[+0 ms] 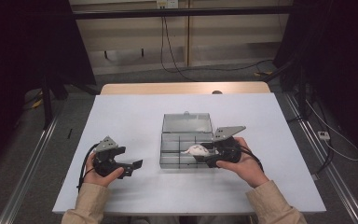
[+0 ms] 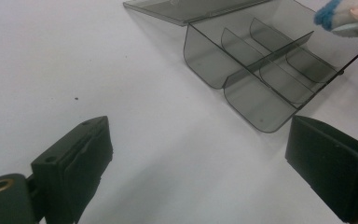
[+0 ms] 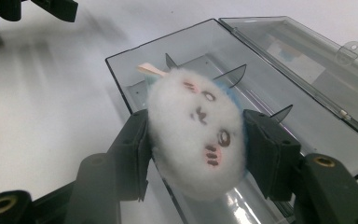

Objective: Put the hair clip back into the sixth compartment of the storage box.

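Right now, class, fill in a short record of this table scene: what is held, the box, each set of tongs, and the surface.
held item: white plush toy with a drawn face
right tongs: shut on the plush toy, over the box
box: clear grey compartment box, dividers inside, compartments look empty
lid: open, lying flat behind the box
left tongs: open, nothing between them, apart from the box
surface: white table

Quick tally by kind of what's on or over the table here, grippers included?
Grippers: 2 (left gripper, open; right gripper, shut on the plush)
Plush: 1, white, over the box
Box: 1, clear grey, lid open
Total: 4
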